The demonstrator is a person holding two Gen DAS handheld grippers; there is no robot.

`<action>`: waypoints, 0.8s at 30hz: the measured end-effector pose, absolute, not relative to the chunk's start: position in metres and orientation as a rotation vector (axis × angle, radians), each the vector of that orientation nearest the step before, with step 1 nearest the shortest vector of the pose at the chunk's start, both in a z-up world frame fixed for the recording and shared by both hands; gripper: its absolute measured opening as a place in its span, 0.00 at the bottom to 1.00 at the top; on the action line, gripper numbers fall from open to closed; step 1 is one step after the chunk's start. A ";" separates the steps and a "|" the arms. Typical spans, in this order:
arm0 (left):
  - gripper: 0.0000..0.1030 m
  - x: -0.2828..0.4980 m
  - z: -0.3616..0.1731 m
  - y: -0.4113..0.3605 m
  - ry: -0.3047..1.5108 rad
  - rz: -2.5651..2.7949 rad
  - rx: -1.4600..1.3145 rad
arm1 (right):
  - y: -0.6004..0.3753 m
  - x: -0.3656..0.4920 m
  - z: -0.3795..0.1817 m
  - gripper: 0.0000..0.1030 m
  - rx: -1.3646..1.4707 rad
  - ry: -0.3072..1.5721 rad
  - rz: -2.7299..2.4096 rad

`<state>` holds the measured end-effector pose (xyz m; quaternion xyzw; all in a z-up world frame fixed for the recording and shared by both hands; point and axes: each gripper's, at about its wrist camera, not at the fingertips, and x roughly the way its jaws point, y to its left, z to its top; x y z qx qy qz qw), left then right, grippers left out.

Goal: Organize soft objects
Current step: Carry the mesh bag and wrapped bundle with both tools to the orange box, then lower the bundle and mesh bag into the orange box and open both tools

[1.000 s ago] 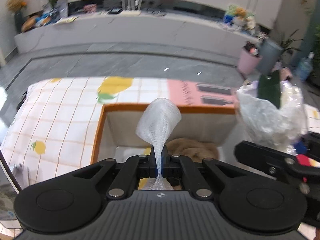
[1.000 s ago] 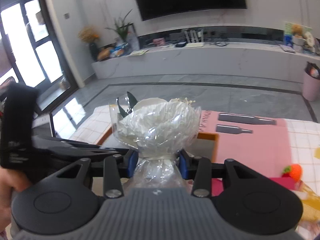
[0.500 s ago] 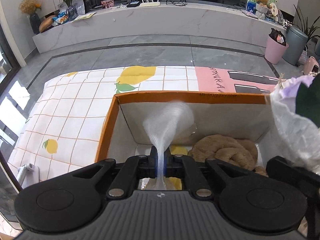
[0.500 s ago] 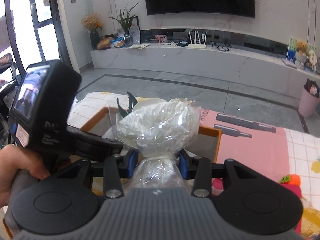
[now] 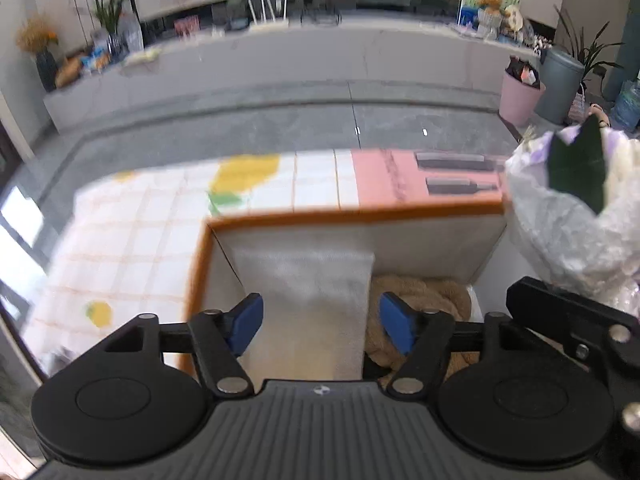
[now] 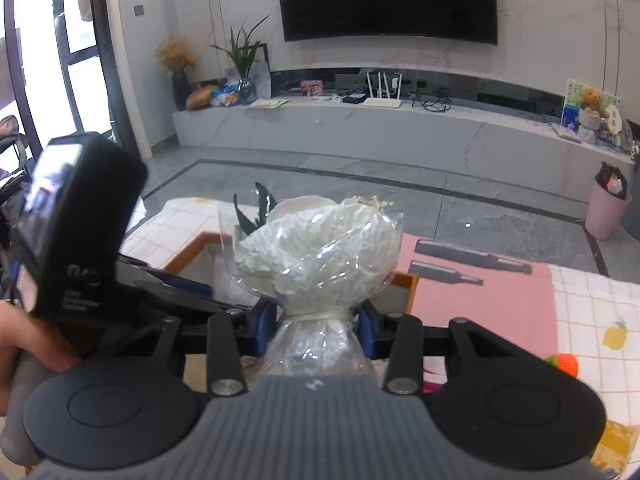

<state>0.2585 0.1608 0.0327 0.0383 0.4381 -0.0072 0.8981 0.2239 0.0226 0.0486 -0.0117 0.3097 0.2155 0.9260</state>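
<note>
Over an orange-rimmed fabric box [image 5: 352,216], my left gripper [image 5: 320,322] has its jaws opening. A white foam net sleeve [image 5: 308,288] lies spread out between the blue pads, which stand apart from it, and it rests against the box's back wall. A brown plush [image 5: 432,296] lies in the box to its right. My right gripper [image 6: 316,322] is shut on the tied neck of a cellophane-wrapped bouquet [image 6: 320,248], held at the box's right edge. That bouquet [image 5: 576,216] also shows in the left wrist view.
The box sits on a lemon-print checked cloth [image 5: 140,240], with a pink mat [image 6: 480,296] behind it. An orange knitted toy [image 6: 562,364] lies to the right. A hand [image 6: 24,344] holds the left tool, whose camera housing [image 6: 76,220] fills the left side.
My left gripper's jaws have sprung wide apart and let go of the foam net, which has spread flat inside the box. The right gripper keeps its hold on the bouquet.
</note>
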 end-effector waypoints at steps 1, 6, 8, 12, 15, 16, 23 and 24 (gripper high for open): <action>0.77 0.257 0.039 0.161 0.893 -0.015 0.087 | 0.023 0.223 0.052 0.40 -0.022 0.632 0.441; 0.78 0.252 0.072 0.178 0.859 -0.042 0.019 | 0.025 0.226 0.074 0.40 0.051 0.625 0.459; 0.77 0.252 0.081 0.189 0.850 -0.043 -0.014 | 0.028 0.232 0.081 0.40 0.098 0.643 0.474; 0.78 0.254 0.087 0.213 0.839 -0.043 -0.062 | 0.044 0.247 0.074 0.40 0.111 0.727 0.479; 0.78 0.255 0.082 0.231 0.859 -0.073 -0.140 | 0.061 0.257 0.052 0.40 0.037 0.815 0.441; 0.78 0.254 0.078 0.235 0.863 -0.078 -0.162 | 0.066 0.259 0.044 0.40 0.017 0.843 0.434; 0.78 0.250 0.056 0.240 0.890 -0.098 -0.165 | 0.094 0.275 -0.007 0.40 -0.180 1.030 0.293; 0.78 0.249 0.053 0.241 0.893 -0.105 -0.169 | 0.096 0.277 -0.011 0.40 -0.199 1.040 0.288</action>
